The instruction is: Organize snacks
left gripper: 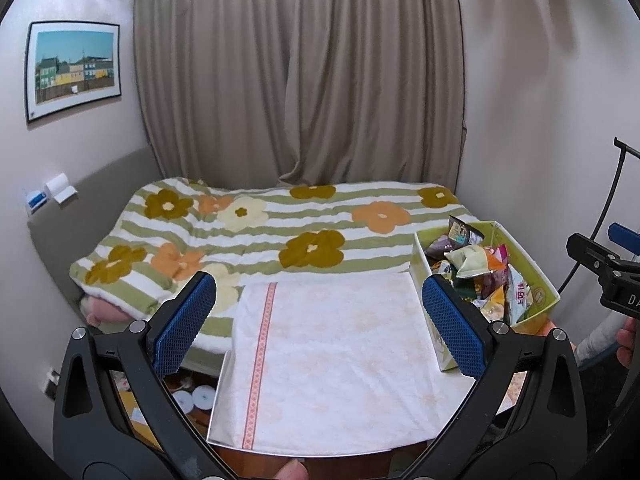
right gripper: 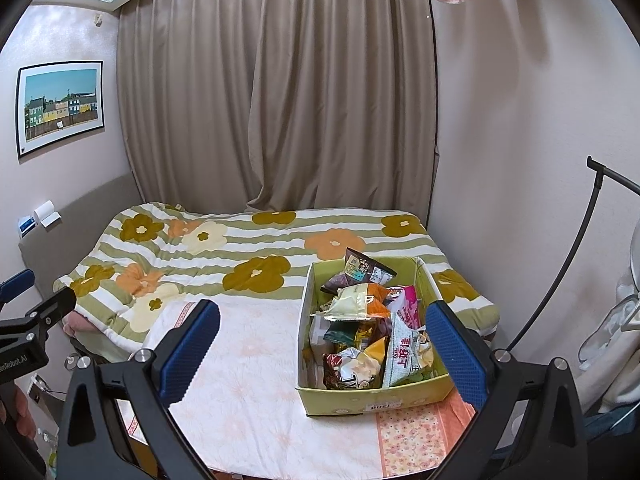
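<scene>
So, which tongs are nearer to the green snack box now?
Right. The right tongs open directly in front of the green snack box; the left tongs open over the white cloth, with the box off to their right.

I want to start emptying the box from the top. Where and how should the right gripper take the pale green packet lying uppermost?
Grip the pale green packet by its flat crimped left end, coming from above. It lies across the pile in the box, that seam free; the right gripper is open.

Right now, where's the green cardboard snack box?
In the right wrist view, the green cardboard snack box sits right of centre on the white cloth-covered table, beside the flowered bedspread.
</scene>
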A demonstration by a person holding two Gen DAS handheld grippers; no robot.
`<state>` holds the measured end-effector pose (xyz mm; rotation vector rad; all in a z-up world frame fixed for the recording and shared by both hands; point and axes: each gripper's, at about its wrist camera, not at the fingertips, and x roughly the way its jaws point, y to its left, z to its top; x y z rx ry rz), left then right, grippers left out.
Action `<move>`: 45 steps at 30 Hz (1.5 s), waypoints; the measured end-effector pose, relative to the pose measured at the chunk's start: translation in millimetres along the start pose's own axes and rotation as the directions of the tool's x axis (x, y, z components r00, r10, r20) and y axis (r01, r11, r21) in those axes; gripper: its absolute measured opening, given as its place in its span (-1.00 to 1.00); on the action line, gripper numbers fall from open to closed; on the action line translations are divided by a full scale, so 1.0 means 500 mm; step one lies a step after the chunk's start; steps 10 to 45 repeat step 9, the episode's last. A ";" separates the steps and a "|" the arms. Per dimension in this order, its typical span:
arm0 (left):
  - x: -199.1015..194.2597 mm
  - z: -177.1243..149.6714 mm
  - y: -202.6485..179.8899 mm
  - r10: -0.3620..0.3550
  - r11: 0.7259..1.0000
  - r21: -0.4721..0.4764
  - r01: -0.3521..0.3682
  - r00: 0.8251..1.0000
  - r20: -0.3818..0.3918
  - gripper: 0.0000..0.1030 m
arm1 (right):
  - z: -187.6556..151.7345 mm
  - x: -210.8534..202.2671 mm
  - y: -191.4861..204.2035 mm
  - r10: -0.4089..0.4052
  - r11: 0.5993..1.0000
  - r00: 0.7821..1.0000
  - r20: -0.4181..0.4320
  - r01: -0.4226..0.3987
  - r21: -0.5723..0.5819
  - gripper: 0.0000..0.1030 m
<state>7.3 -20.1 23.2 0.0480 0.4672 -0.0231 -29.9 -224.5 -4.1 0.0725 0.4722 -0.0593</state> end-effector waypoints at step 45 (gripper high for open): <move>0.020 -0.014 -0.006 0.008 1.000 0.017 -0.008 1.000 -0.005 0.99 | 0.002 0.032 0.007 0.012 1.000 0.999 -0.047 -0.013 -0.009 0.99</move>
